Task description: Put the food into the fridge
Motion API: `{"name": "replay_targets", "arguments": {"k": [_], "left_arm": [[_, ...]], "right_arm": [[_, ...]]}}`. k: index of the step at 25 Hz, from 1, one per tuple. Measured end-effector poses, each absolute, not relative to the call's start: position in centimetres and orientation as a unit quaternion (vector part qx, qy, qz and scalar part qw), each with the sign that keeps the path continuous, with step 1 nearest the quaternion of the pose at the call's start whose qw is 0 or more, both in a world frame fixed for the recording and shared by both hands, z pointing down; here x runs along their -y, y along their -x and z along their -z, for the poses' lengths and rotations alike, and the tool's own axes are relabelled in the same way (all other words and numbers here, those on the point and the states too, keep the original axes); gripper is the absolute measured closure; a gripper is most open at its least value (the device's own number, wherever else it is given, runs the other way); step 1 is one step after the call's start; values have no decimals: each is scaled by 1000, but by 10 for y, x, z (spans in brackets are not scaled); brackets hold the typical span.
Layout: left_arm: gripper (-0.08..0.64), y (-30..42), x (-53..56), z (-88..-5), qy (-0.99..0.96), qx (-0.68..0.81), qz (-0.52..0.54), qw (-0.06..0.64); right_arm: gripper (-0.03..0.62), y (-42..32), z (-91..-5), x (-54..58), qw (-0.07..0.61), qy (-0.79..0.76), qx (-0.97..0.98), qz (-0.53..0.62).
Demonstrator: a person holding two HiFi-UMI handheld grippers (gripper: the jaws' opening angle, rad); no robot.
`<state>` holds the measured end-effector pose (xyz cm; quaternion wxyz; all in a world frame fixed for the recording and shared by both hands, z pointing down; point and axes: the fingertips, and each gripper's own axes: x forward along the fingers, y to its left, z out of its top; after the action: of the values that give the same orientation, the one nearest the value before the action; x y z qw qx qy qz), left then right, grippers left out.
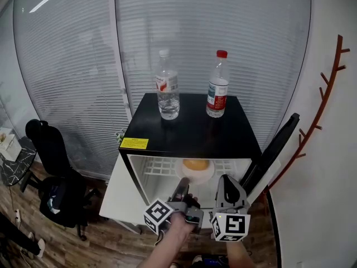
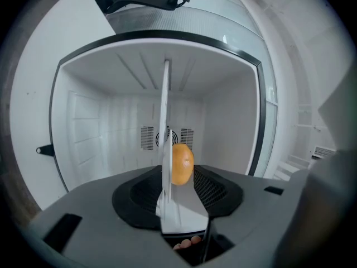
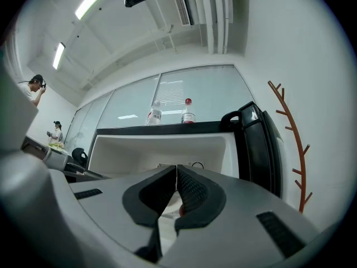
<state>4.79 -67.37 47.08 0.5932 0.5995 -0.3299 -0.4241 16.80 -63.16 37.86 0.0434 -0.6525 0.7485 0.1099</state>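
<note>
Fingers (image 2: pixel 215 186) of the left gripper (image 1: pixel 182 186) stood wide apart at the mouth of the open fridge (image 1: pixel 189 137). The near rim of the white plate (image 1: pixel 196 176) lay between them, and neither pad pressed on it. On that plate sat the food (image 1: pixel 196 164), a round orange-coloured piece, in the middle of the wire shelf (image 1: pixel 158 167). The right gripper (image 1: pixel 228 187) hung beside the left one, before the shelf's right end, its fingers (image 3: pixel 192 190) closed tip to tip on nothing.

A yellow sticker (image 1: pixel 134 143) lay at the front left corner of the black fridge top, its print too small for me to read. Toward the back edge of that top stood two bottles, a pale-capped bottle (image 1: pixel 167 88) left of the middle and a red-capped bottle (image 1: pixel 217 85) right of it. Both wore red-and-white labels whose words I could not make out. Each gripper carried a marker cube (image 1: pixel 159 215) of black-and-white squares.

In the left gripper view the plate showed only edge-on, a thin white strip that cut off part of the food. The person's forearm ran out of sight at the lower edge of the head view.

The fridge door (image 1: pixel 273 149) stood open to the right. A black office chair (image 1: pixel 56 177) sat off to the left, a rust-red branching rack (image 1: pixel 323 99) climbed the right wall, and ribbed frosted glass (image 1: pixel 212 27) closed the back.
</note>
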Motion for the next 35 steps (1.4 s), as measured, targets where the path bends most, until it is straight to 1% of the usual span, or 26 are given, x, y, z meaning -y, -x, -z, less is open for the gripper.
{"name": "replay_targets", "arguments": {"k": [3,7,12,15,17,19,21,23,35], "left_arm": [[390,-29,669,-464,-628,367,415,546],[390,-7,664,-447,-692,427,376,445],[391,8,655,-424,-779,512,253,260],[406,8,647,-408,-802,549,186,142],[429,4,639,-398,-813,560,146,66],[470,-4,634,-392,-823,556,114,18],[510,-9,631,-390,-831,548,94,-8],[528,-12,629,-390,-836,543,78,-22],[534,-11,630,-397,-835,546,67,-14]], "right_arm": [[565,-163,-380,630,44,647,-753,-111],[565,-157,-381,628,44,642,-758,-108],[565,-150,-380,624,47,635,-764,-106],[565,-150,-382,622,49,634,-765,-101],[565,-150,-384,621,51,635,-765,-93],[565,-150,-385,620,53,635,-766,-88],[565,-149,-387,619,56,634,-767,-85],[565,-147,-389,619,56,630,-770,-85],[565,-142,-391,618,41,621,-777,-96]]}}
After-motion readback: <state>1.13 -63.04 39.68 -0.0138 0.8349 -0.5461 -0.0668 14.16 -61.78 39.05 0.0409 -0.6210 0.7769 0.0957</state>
